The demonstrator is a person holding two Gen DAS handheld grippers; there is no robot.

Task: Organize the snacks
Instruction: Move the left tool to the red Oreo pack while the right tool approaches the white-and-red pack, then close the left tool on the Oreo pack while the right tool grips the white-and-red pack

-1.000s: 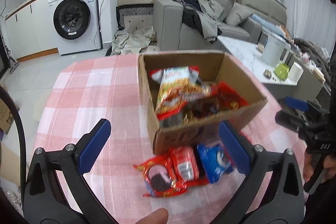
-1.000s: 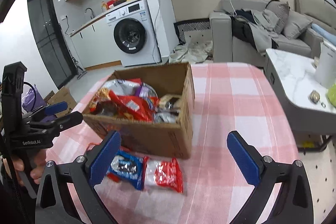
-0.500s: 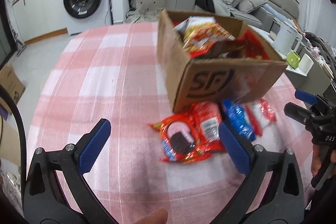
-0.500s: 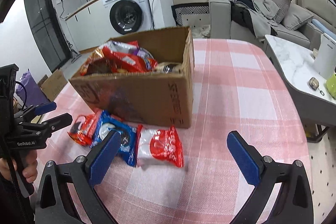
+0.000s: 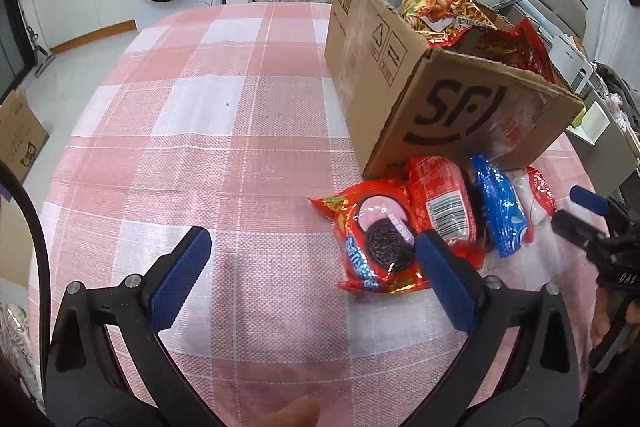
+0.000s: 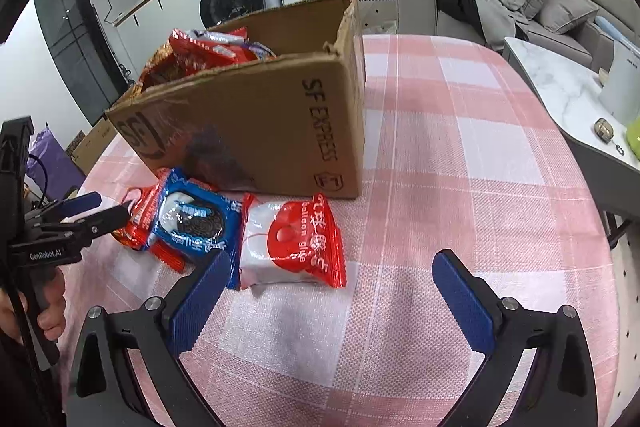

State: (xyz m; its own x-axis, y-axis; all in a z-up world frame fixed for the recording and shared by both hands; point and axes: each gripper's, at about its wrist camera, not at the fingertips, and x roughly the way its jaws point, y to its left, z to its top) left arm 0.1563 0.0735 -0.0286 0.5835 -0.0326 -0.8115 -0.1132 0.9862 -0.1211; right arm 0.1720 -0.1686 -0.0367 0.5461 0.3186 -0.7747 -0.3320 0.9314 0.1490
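**Both grippers wide, snacks by the box**

The left gripper (image 5: 312,259) gapes wide, empty — a red Oreo pack (image 5: 376,239) just beside its right finger. The right gripper (image 6: 332,287) is equally spread; the red-and-white packet (image 6: 292,243) lies just ahead, the cardboard box (image 6: 256,131) behind it.

The left gripper (image 5: 312,259) has a matte black frame with silver screw heads and flat, ribbed blue pads (image 5: 180,277); white "GenRobot.AI" lettering marks its side in the right wrist view. The right gripper (image 6: 332,291) is built alike, black with blue pads (image 6: 464,301). Bare skin shows at the hand (image 6: 48,315) on the black handle, and a black cable (image 5: 38,243) curves past.
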